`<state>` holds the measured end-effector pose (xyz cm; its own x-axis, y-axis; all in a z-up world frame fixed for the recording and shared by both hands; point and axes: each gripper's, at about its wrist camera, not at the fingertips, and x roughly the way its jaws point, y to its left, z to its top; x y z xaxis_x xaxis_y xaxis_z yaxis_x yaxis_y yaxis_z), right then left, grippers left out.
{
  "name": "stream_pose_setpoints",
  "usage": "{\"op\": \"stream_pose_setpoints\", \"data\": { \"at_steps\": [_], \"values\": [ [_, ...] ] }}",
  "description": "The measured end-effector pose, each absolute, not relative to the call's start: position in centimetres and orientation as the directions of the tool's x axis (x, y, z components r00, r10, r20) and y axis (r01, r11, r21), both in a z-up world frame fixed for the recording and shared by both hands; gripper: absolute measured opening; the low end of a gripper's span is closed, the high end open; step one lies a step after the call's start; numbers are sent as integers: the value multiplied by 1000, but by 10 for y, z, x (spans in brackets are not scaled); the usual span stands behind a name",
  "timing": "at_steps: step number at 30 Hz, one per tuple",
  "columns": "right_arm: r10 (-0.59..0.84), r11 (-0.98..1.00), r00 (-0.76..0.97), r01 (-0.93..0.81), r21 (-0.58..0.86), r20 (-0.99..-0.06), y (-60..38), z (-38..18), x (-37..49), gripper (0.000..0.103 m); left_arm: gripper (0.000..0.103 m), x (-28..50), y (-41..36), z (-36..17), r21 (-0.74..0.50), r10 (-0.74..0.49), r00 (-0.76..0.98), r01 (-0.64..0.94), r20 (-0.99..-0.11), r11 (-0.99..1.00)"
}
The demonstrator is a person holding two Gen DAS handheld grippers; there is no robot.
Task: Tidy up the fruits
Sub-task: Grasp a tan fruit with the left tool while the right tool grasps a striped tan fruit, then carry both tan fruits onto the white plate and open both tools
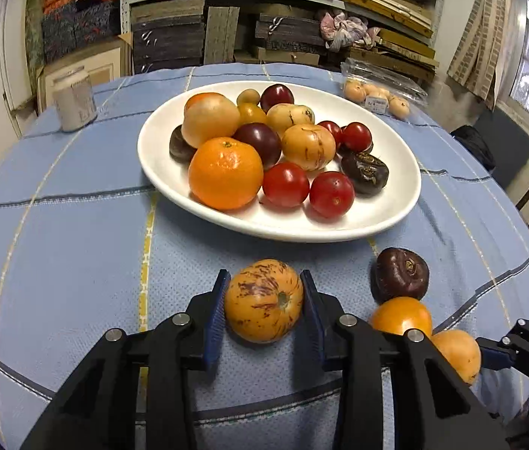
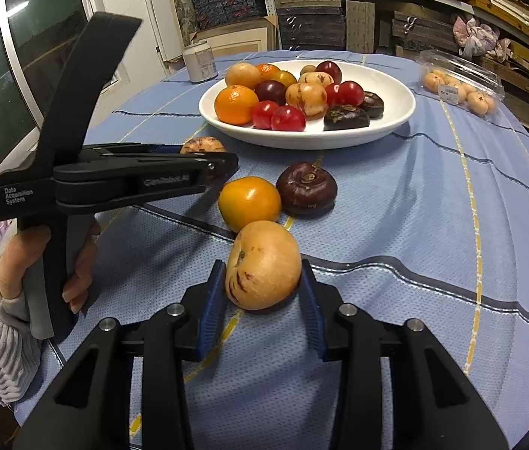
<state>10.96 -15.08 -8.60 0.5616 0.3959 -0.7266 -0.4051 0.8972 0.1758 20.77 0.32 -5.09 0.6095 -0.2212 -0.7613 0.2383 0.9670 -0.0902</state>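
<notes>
My left gripper [image 1: 264,300] carried white lettering on its black plastic body: "Data Acquisition System" on the block near my hand [image 2: 39,262], and a fainter word along the side that I could not read for certain. Its ribbed blue pads [image 1: 216,311] pressed both sides of a round yellow fruit [image 1: 263,300] streaked with purple, pinching it just short of the plate [image 1: 159,172].

My right gripper [image 2: 262,281] had the same blue ribbed pads [image 2: 213,300]. They pinched a pale tan fruit [image 2: 263,264], smooth and slightly flattened, with a few dark flecks on its skin.

Both fruits sat low over the table [image 2: 414,225], which was covered in a light blue woven cloth with a fine dotted texture, dark stripes and thin yellow lines. Beside the tan fruit lay a glossy orange tomato [image 2: 249,202] and, touching it, a squat dark purple fruit [image 2: 306,187] with a dry stem scar.

The plate was white, oval and glazed, heaped with a pebbled mandarin [image 1: 225,172], shiny red cherry tomatoes [image 1: 285,184], dark plums [image 1: 258,142] and more tan fruits. Behind it stood a grey can [image 1: 75,101], its label too blurred to read, and a clear plastic punnet [image 1: 380,90] with a small white sticker I could not make out.
</notes>
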Motion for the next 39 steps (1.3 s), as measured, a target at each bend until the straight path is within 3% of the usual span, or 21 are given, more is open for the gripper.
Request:
{"op": "stream_pose_setpoints", "data": {
  "at_steps": [4, 7, 12, 16, 22, 24, 26, 28, 29, 39],
  "values": [
    [398, 901, 577, -391, 186, -713, -156, -83, 109, 38, 37, 194, 13, -46, -111, -224, 633, 213, -741, 971],
    [428, 899, 630, -371, 233, -649, -173, -63, 103, 38, 38, 181, 20, -20, -129, -245, 684, 216, -687, 968],
    [415, 909, 697, -346, 234, -585, -183, -15, 134, 38, 38, 206, 10, 27, -63, -206, 735, 217, -646, 974],
    [377, 925, 712, -324, 200, -592, -175, 0, 182, 38, 38, 247, -1, 34, -28, -171, 738, 202, -653, 979],
    [342, 935, 689, -315, 160, -639, -154, -29, 241, 38, 38, 302, -11, 14, -45, -169, 710, 190, -683, 981],
    [328, 940, 703, -308, 145, -631, -154, -34, 247, 39, 44, 308, -15, 13, -30, -162, 723, 192, -672, 981],
    [330, 939, 710, -312, 142, -622, -154, -35, 249, 39, 56, 309, -17, 13, -27, -168, 729, 201, -663, 979],
    [340, 936, 711, -315, 154, -616, -157, -34, 248, 49, 71, 302, -20, 15, 5, -145, 758, 192, -636, 981],
    [342, 936, 715, -316, 154, -610, -158, -33, 246, 53, 72, 299, -20, 16, 13, -141, 767, 191, -625, 981],
    [339, 939, 750, -305, 158, -567, -182, -30, 178, 63, 85, 210, -18, 27, 36, -171, 816, 228, -552, 973]
  ]
}}
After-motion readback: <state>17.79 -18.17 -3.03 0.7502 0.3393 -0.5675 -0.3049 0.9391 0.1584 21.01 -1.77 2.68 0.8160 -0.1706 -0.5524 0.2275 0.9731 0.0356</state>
